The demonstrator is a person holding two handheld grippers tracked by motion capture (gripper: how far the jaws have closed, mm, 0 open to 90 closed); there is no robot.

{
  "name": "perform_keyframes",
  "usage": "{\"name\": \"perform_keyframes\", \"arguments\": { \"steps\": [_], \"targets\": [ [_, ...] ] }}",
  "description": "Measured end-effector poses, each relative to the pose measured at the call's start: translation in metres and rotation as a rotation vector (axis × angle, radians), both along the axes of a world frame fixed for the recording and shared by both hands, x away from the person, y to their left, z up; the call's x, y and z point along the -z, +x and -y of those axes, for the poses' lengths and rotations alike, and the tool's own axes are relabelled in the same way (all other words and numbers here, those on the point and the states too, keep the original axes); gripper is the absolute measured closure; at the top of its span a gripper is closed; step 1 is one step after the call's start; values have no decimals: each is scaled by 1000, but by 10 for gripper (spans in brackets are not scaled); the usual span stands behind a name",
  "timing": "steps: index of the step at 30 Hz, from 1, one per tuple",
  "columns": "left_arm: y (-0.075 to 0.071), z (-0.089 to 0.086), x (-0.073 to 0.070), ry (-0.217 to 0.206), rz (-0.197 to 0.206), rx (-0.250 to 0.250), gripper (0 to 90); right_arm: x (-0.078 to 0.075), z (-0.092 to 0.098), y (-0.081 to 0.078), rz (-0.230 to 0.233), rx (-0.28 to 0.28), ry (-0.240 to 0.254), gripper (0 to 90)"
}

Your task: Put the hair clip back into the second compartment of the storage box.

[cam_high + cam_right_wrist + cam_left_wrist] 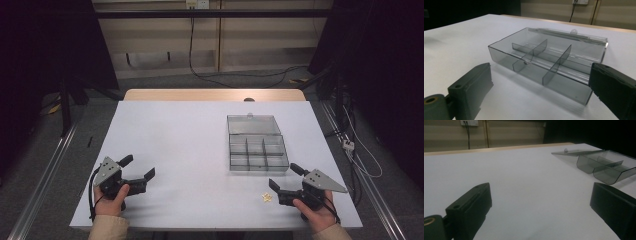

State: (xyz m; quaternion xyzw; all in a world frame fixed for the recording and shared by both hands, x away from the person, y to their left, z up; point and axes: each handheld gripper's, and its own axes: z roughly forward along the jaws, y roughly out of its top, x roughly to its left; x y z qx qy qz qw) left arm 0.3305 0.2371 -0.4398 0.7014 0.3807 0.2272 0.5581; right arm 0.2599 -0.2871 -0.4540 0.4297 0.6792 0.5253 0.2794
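A clear grey compartment box (258,152) lies on the white table (190,150) right of centre, its lid (251,124) flipped open behind it. Its divided cells look empty in the right gripper view, where the box (544,65) sits just beyond the jaws. A small gold star-shaped piece (267,197) lies on the table near the front, just left of my right gripper (285,177), which is open with nothing between its jaws. My left gripper (137,167) rests at the front left, open and holding nothing. From the left gripper view the box (604,166) stands far right.
The table's wooden far edge (215,94) borders a wall with a socket and hanging cable (192,45). Dark stands and cables (350,135) flank the table on the floor to the right.
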Motion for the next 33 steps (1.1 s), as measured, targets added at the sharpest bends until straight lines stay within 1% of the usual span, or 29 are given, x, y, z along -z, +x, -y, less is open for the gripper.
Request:
{"name": "perform_keyframes", "arguments": {
  "steps": [4,7,8,9,10,11,12,14,15,16,18,20,21,25,26,27,28,29,31,33],
  "targets": [
    [0,0,0,3,0,1,37,1,-3,2,-23,-37,-29,53],
    [0,0,0,12,-2,4,37,1,-5,4,-59,-73,-57,64],
    [0,0,0,12,-2,4,37,1,-5,4,-59,-73,-57,64],
    [0,1,0,11,-1,6,37,2,-6,6,-94,-94,-73,94],
    [0,1,0,15,0,6,37,2,-6,6,-94,-94,-73,94],
    [0,1,0,9,0,5,37,3,-6,7,-137,-112,-80,148],
    [0,1,0,9,1,5,37,3,-6,8,-159,-126,-88,182],
    [0,1,0,11,1,4,37,2,-5,9,-193,-149,-105,241],
    [1,2,0,9,0,2,37,2,-5,9,-193,-149,-105,241],
    [1,1,0,18,0,5,37,2,-5,9,-208,-156,-113,272],
    [0,1,0,14,1,2,37,3,-4,9,-253,-190,-122,384],
    [0,1,-1,17,1,0,37,3,-4,9,-281,-221,-129,440],
    [0,2,-1,16,1,-1,37,4,-5,8,-287,-237,-137,470],
    [0,1,-1,17,1,-1,37,5,-7,4,-316,-289,-177,543],
    [0,1,-1,18,1,-1,37,5,-7,4,-316,-289,-177,543],
    [0,1,-1,18,1,-1,37,5,-7,3,-322,-302,-186,568],
    [0,1,-1,19,1,-3,37,6,-7,3,-331,-324,-204,588],
    [0,1,-1,19,2,-4,37,7,-8,3,-335,-333,-216,601],
    [0,1,-1,23,1,-5,37,7,-9,3,-335,-339,-226,595],
    [0,1,-1,23,1,-6,37,7,-10,2,-333,-346,-233,610]
  ]
}}
